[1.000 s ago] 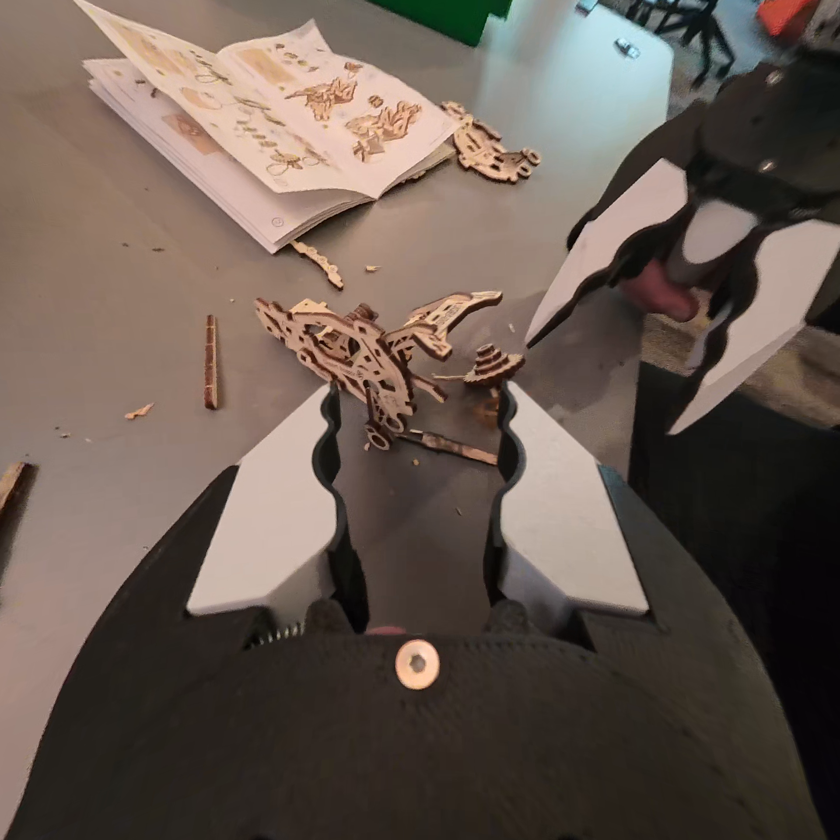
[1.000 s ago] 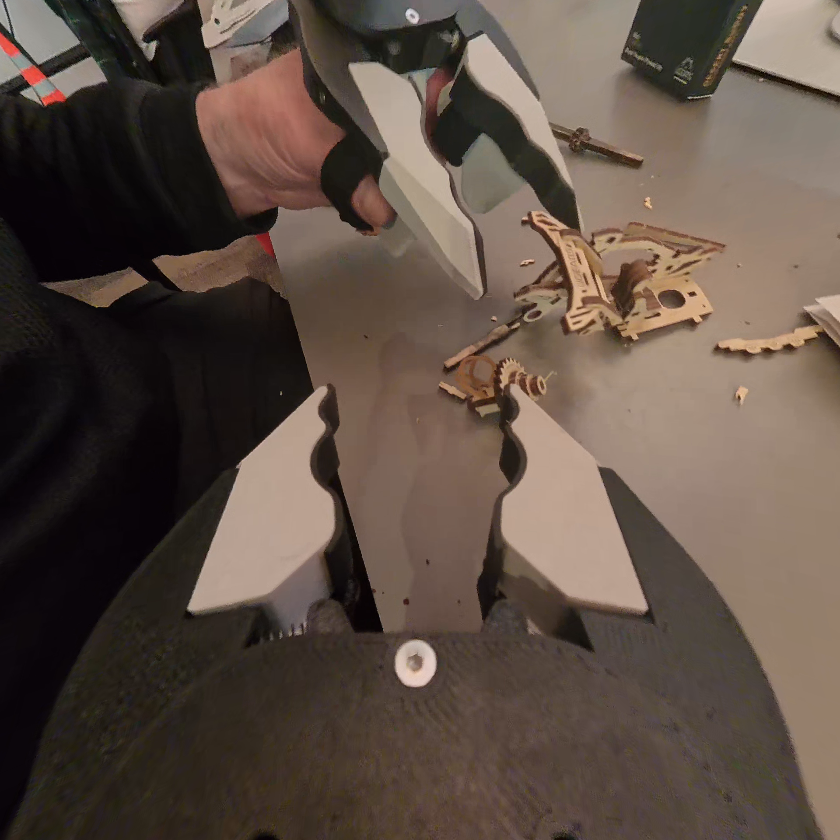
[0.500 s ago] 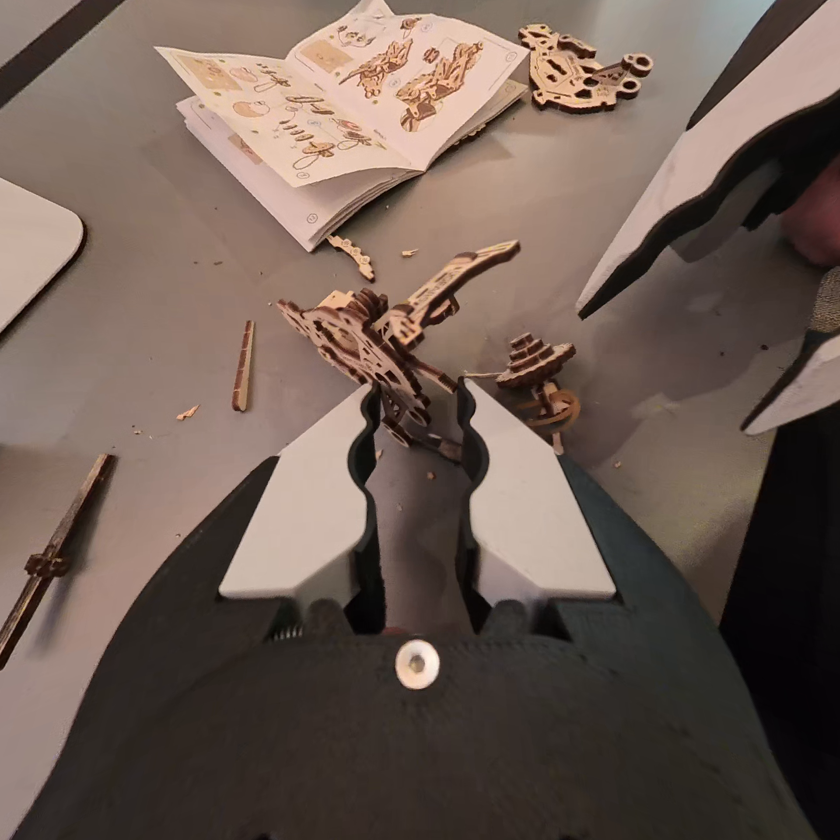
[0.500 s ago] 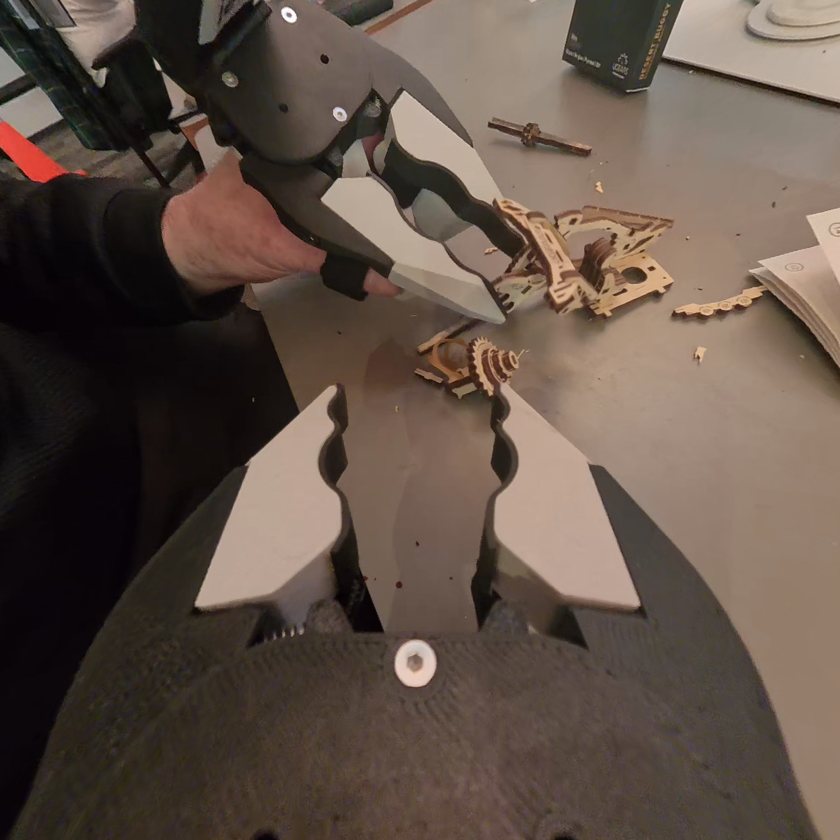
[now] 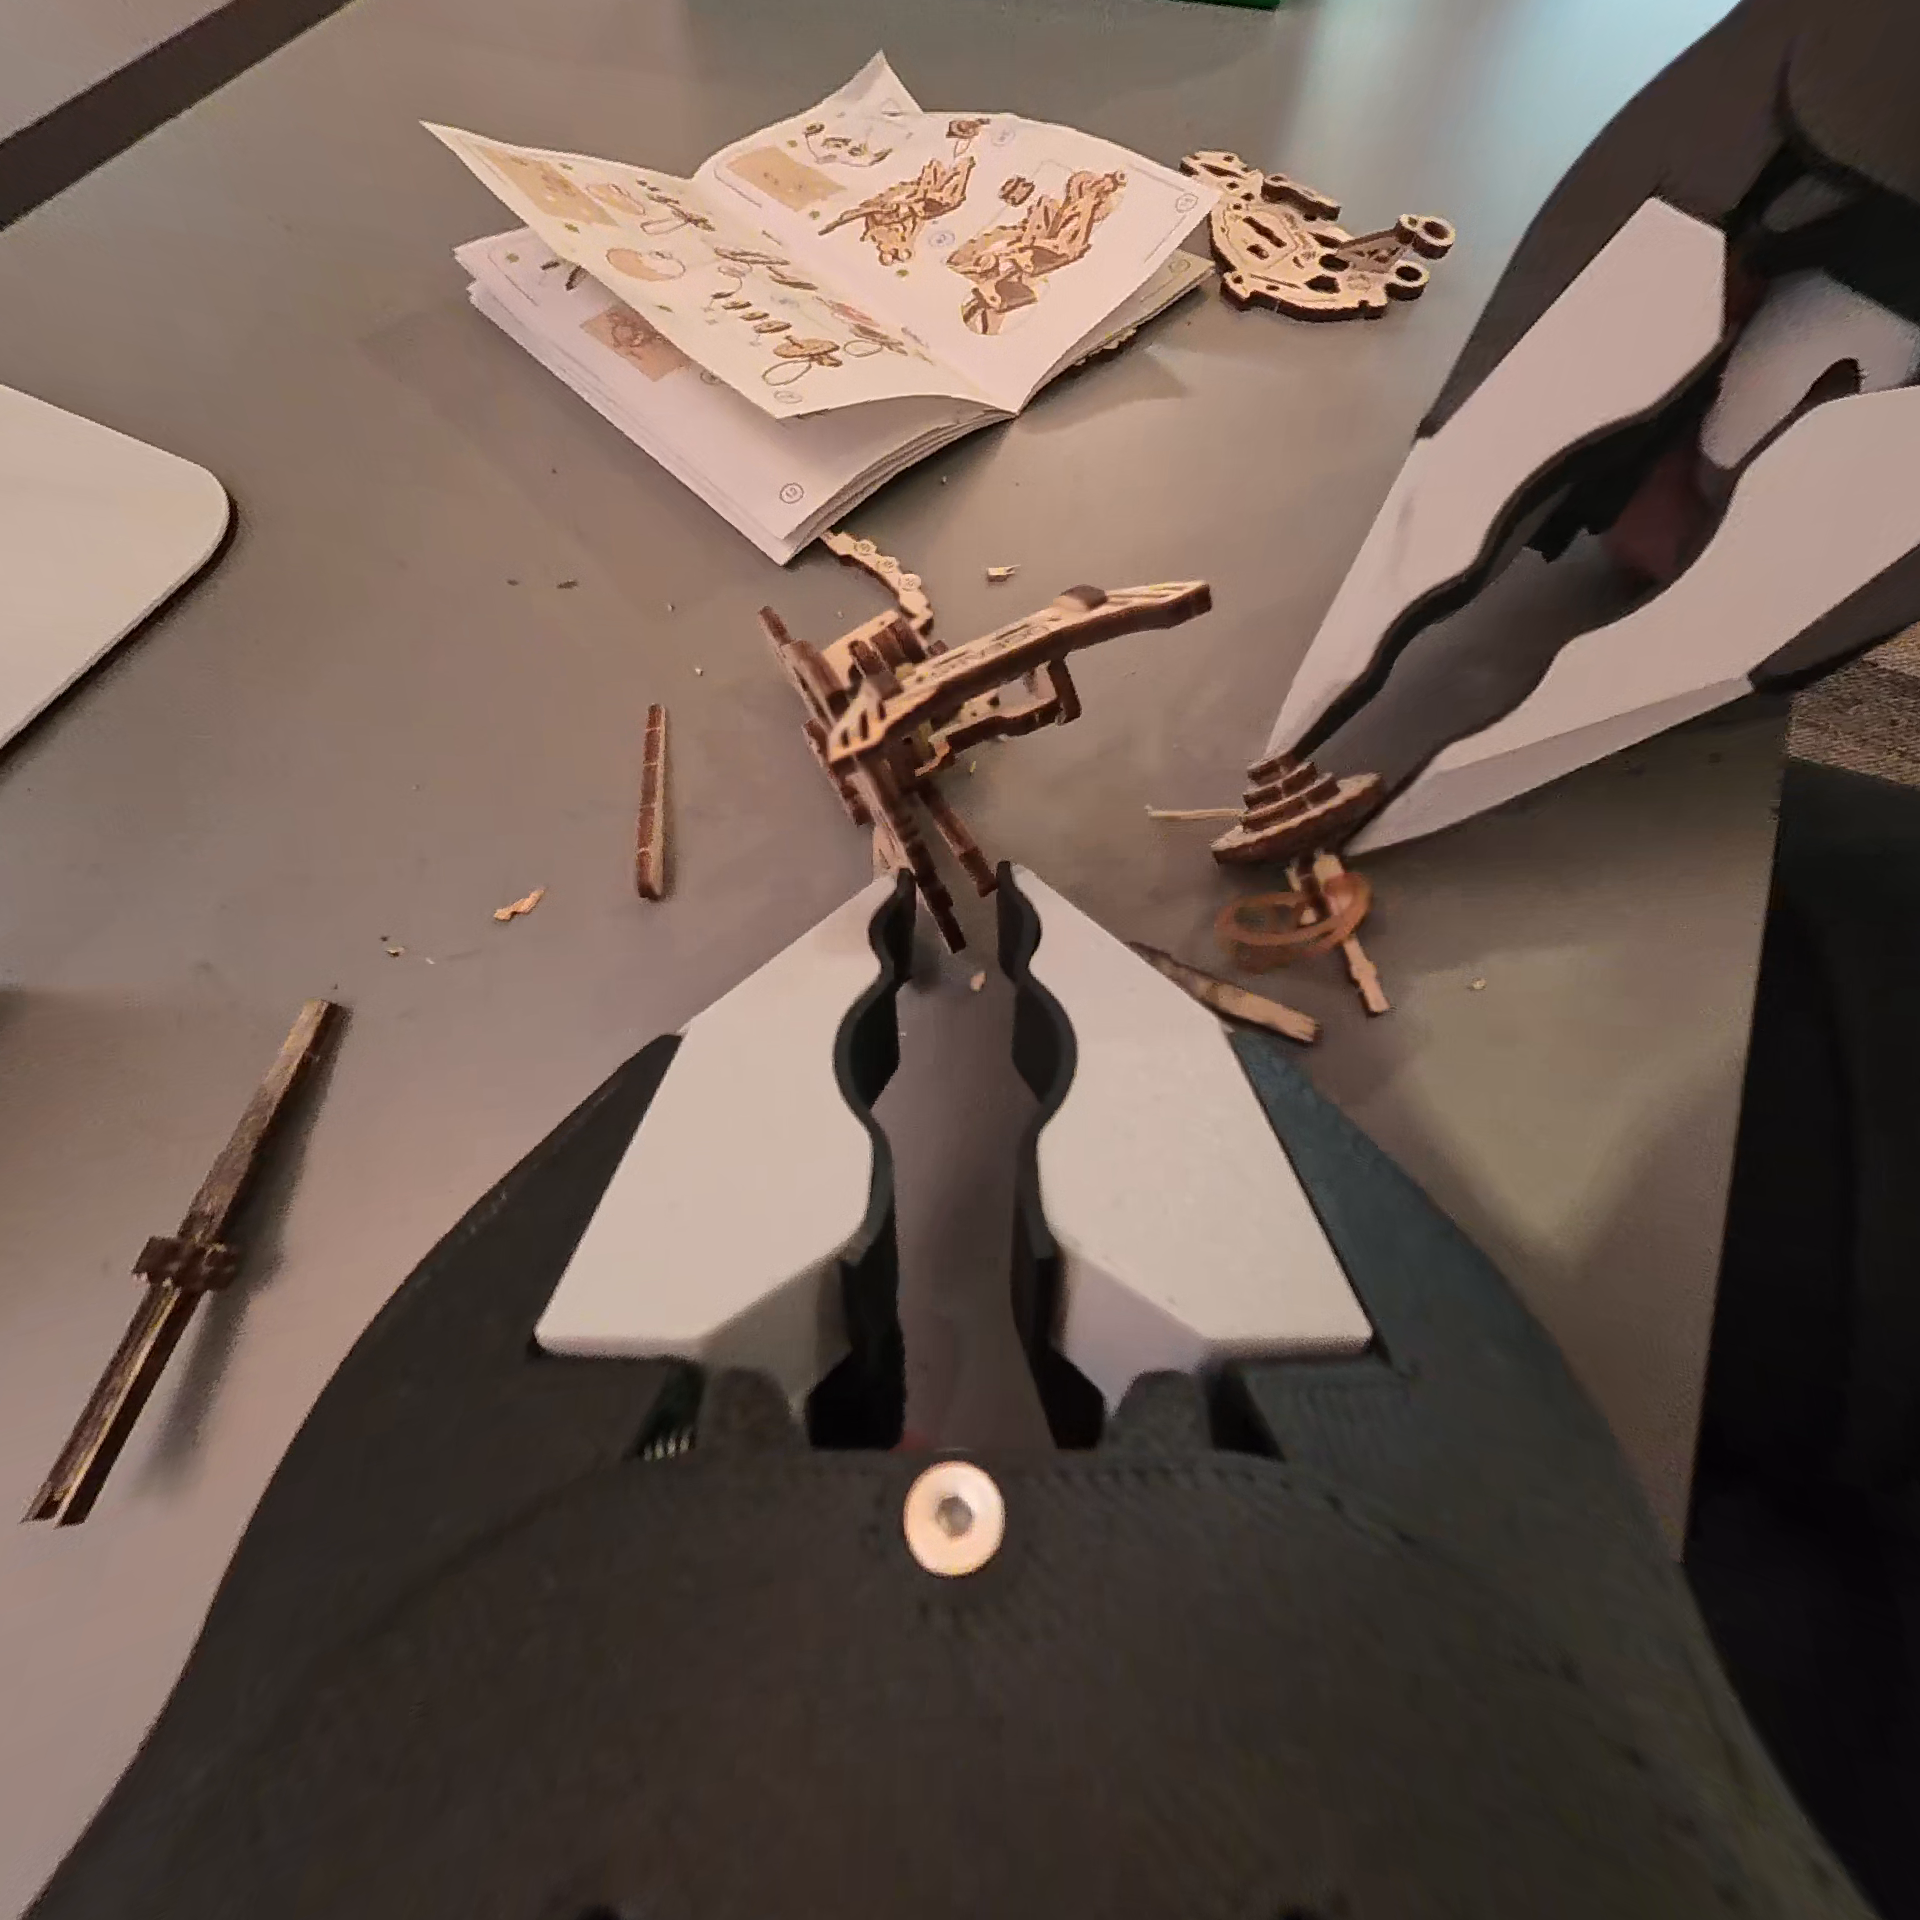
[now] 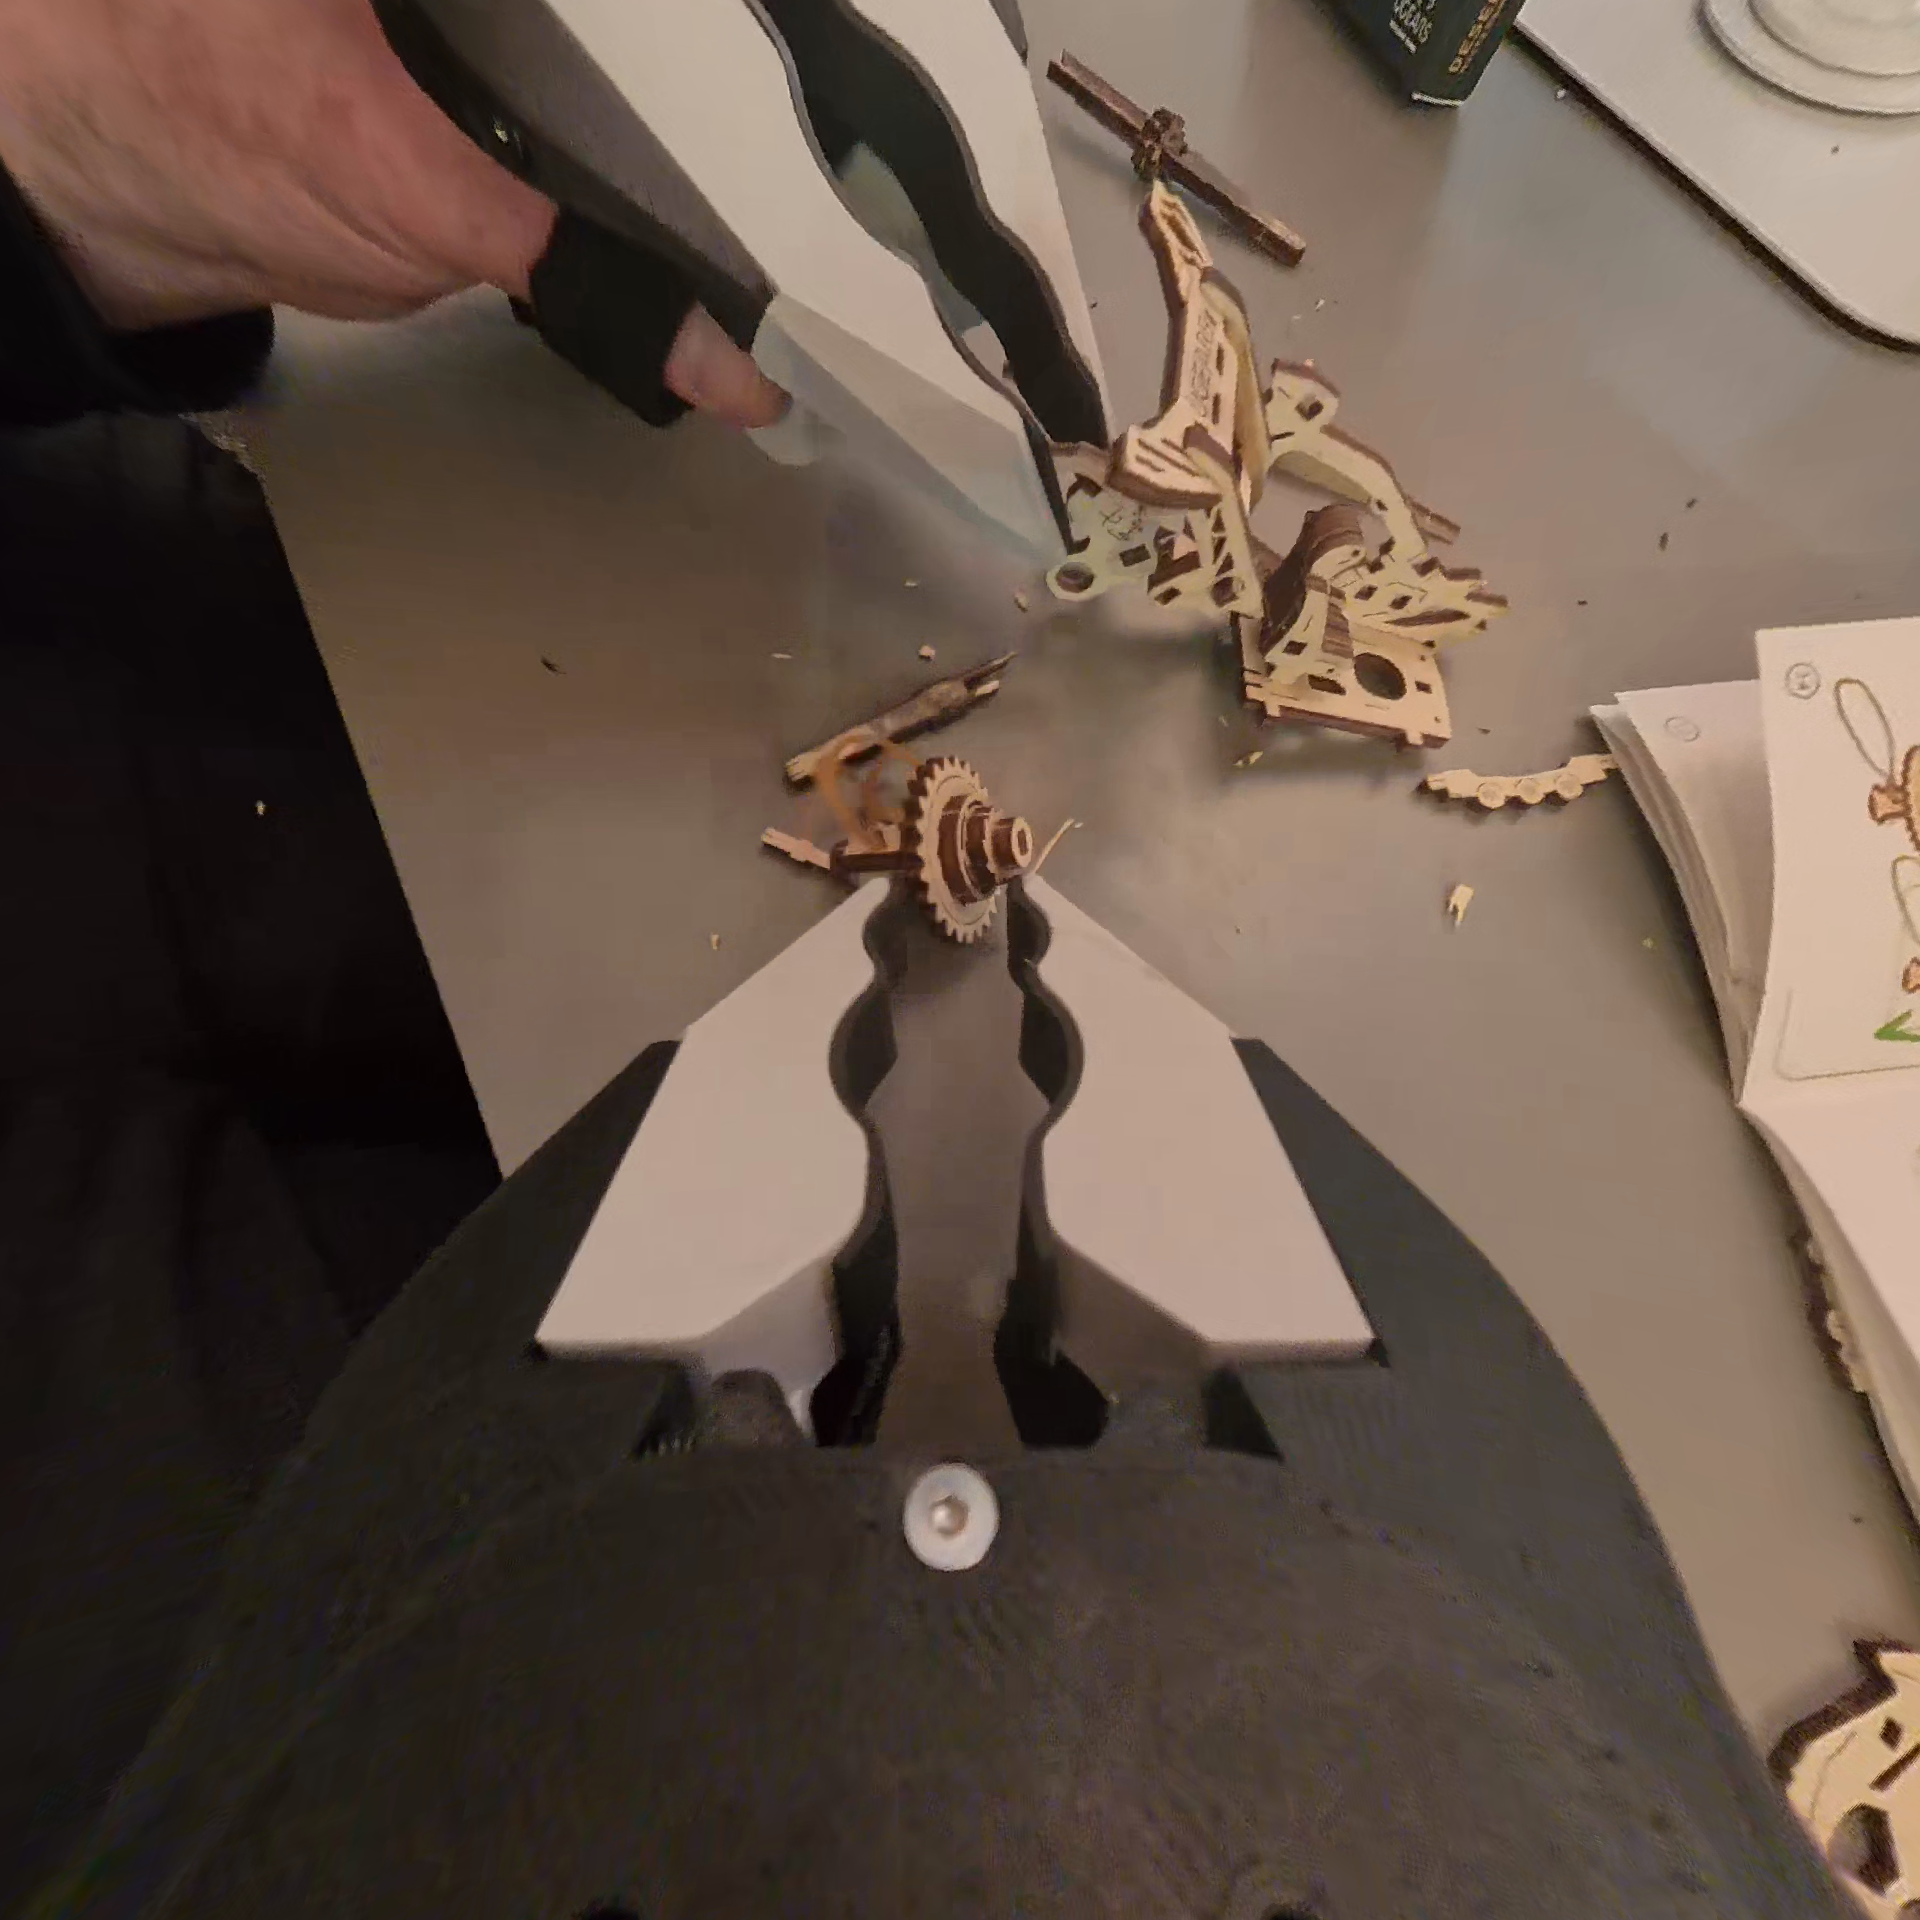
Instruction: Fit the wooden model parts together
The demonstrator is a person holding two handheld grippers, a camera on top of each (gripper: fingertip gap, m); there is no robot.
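Note:
A partly built wooden model frame (image 5: pixel 935 717) stands tilted on the grey table (image 5: pixel 364 675). My left gripper (image 5: pixel 954 888) is shut on its lower edge; in the right wrist view the left gripper (image 6: pixel 1060 499) pinches the frame (image 6: pixel 1195 488) by a thin plate. A small stepped wooden gear part (image 6: pixel 966 847) with an axle and a ring lies near the table's edge. My right gripper (image 6: pixel 951 888) is closed around it, fingertips touching both sides; in the left wrist view the right gripper (image 5: pixel 1320 795) sits on the gear part (image 5: pixel 1299 805).
An open instruction booklet (image 5: pixel 831 312) lies beyond the frame, with another wooden piece (image 5: pixel 1309 249) behind it. A short stick (image 5: pixel 652 800), an axle rod (image 5: pixel 177 1257), a toothed strip (image 6: pixel 1517 784) and splinters lie around. A white board (image 5: pixel 94 540) and a dark box (image 6: pixel 1455 42) sit farther off. Tip to tip, the grippers are about 8 cm apart. My left gripper is the nearer one to the short stick (image 5: pixel 652 800): about 7 cm, against 15 cm.
My left gripper closed from wide open onto the frame and tipped it more upright. My right gripper came down from above the table to the gear part and narrowed around it.

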